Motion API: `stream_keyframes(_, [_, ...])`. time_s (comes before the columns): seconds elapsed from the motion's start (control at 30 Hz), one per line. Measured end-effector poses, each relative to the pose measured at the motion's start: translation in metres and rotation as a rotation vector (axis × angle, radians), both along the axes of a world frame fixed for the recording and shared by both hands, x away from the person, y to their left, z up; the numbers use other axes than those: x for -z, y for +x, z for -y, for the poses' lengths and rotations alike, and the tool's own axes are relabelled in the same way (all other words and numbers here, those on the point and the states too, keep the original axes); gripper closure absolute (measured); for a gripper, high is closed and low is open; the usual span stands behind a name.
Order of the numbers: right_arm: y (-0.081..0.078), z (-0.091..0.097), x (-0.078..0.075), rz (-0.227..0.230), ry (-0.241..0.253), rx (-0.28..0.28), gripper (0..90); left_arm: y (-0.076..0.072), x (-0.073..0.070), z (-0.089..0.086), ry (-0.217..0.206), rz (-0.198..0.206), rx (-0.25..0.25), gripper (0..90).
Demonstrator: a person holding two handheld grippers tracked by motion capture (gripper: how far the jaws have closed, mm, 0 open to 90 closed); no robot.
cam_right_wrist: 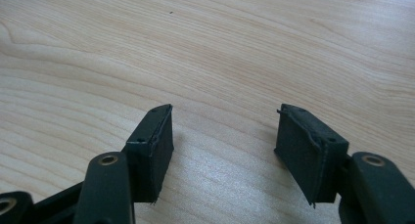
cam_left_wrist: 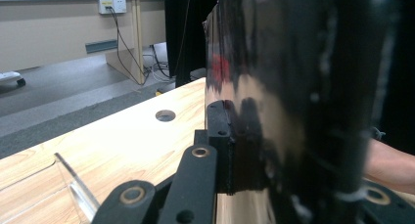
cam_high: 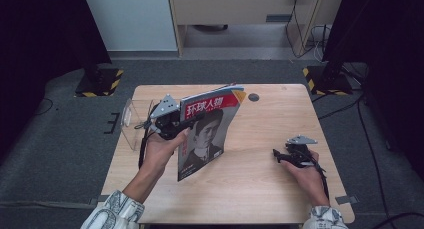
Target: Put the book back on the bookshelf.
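glossy magazine (cam_high: 207,134) clamped upright in left tongs (cam_high: 187,123), right tongs (cam_right_wrist: 222,150) well apart

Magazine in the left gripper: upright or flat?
Upright: the red-titled glossy magazine stands on its lower edge on the wooden table, clamped by the left gripper.

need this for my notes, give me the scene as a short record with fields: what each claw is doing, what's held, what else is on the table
left claw: shut on the magazine, holding it up off the table, roughly upright and tilted
magazine: red title band with white characters, a portrait on the cover
right claw: open, nothing between its pads, low over bare wood
table: light wood, with a round hole near the far edge
clear stand: transparent plastic, at the table's left edge beside the left claw
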State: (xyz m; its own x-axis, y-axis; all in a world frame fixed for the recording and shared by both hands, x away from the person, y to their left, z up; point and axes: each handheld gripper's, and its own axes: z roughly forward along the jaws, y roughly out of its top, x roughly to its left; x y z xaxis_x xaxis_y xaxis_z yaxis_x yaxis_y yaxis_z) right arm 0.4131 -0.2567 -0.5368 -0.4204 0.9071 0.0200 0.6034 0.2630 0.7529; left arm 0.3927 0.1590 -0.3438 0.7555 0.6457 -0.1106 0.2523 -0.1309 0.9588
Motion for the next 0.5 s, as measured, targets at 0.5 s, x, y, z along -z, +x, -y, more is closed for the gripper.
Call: stream_keyframes(0.5, [0.0, -0.001, 0.0, 0.007, -0.009, 0.0, 38.4, -0.012, 0.001, -0.014, -0.003, 0.001, 0.009, 86.6])
